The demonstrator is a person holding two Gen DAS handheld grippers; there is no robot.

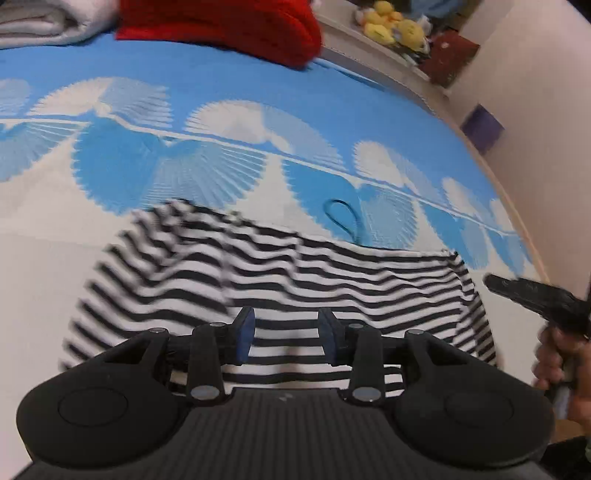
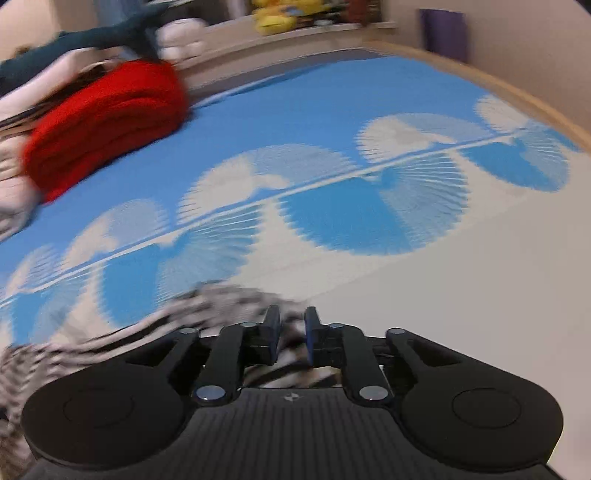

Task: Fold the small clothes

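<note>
Striped garment lies spread on the blue-and-white bedsheet, below a folded red blanket. Left gripper hovers over the near edge of the cloth, jaws wide apart, gripping nothing. Right gripper: jaws a narrow gap apart with striped fabric between them; frame blurred, so cannot tell whether it is pinched.

Left tongs agape above striped garment on blue-white bedspread.
</note>
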